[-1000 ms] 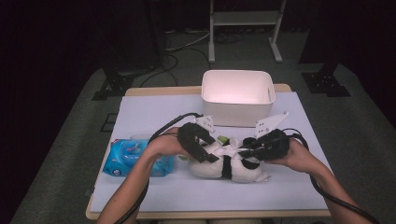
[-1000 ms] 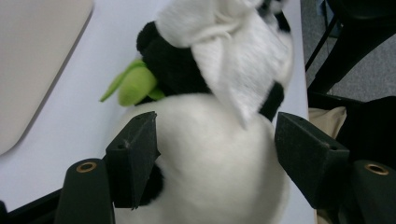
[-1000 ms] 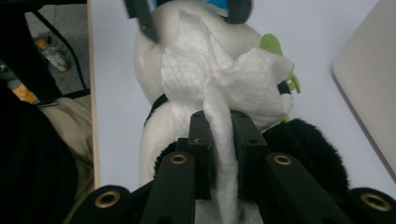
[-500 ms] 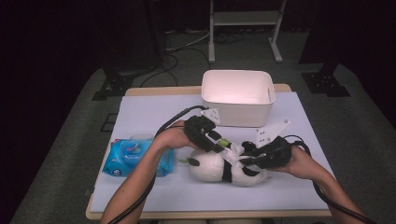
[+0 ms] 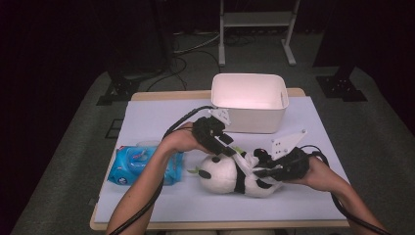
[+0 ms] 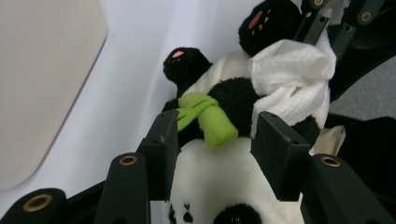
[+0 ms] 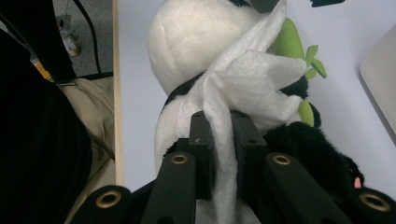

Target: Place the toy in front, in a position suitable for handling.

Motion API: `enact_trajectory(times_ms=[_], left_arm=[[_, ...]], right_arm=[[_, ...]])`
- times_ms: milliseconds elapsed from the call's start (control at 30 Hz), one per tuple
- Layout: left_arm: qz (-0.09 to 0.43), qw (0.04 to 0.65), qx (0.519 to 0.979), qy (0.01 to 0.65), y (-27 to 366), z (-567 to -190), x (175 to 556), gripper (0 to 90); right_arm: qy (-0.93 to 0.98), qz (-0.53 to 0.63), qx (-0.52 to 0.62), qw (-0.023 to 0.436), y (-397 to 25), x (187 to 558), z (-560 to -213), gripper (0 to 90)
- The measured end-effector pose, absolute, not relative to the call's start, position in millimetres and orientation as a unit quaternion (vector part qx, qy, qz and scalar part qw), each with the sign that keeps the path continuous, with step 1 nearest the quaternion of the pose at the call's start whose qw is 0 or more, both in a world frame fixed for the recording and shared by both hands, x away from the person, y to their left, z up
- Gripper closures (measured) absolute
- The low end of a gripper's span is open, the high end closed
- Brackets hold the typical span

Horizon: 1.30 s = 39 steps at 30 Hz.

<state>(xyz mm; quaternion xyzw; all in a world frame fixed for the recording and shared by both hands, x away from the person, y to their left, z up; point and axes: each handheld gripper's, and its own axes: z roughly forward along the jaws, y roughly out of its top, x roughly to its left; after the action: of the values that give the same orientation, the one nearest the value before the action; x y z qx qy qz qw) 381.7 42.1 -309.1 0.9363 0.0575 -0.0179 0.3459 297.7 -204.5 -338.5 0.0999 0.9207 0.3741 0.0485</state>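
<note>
My right gripper (image 5: pixel 268 172) has its fingers clenched on a white wipe (image 7: pixel 252 79), which drapes over the belly of the panda plush (image 5: pixel 230 175). The panda lies on its back on the tabletop (image 5: pixel 156 117), long axis running left to right, head toward my left, in front of the white bin (image 5: pixel 249 103). My left gripper (image 5: pixel 234 152) comes down over the chest with its fingers released, straddling the green bamboo sprig (image 6: pixel 208 119). The plush is soft black-and-white, with pink paw pads.
</note>
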Motion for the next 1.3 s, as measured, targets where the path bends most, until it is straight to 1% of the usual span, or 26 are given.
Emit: enact_trajectory(times_ms=[233, 467, 633, 900, 1033, 1133, 1200, 1300], left_arm=[[-0.022, 0.338, 0.940, 0.046, 48, -309, 377, 51.4], [-0.015, 0.339, 0.939, 0.058, 54, -311, 378, 50.9], [-0.011, 0.330, 0.942, 0.057, 50, -315, 379, 51.0], [-0.028, 0.325, 0.944, 0.047, 38, -323, 376, 52.5], [-0.034, 0.315, 0.948, 0.040, 31, -328, 375, 55.0], [-0.035, 0.316, 0.947, 0.040, 28, -332, 376, 62.7], [-0.029, 0.316, 0.947, 0.043, 27, -333, 376, 70.6], [-0.023, 0.317, 0.947, 0.041, 28, -332, 376, 75.2]], right_arm=[[0.922, 0.372, 0.102, 0.048, -203, 299, -338, 79.5], [0.925, 0.366, 0.086, 0.043, -198, 296, -337, 79.2], [0.928, 0.362, 0.073, 0.040, -196, 293, -337, 79.2], [0.924, 0.371, 0.082, 0.036, -199, 295, -337, 77.8], [0.925, 0.369, 0.079, 0.036, -197, 294, -336, 75.9], [0.924, 0.372, 0.080, 0.036, -197, 294, -336, 76.0], [0.923, 0.374, 0.080, 0.039, -198, 294, -336, 77.7], [0.921, 0.378, 0.082, 0.038, -200, 295, -336, 79.4]])
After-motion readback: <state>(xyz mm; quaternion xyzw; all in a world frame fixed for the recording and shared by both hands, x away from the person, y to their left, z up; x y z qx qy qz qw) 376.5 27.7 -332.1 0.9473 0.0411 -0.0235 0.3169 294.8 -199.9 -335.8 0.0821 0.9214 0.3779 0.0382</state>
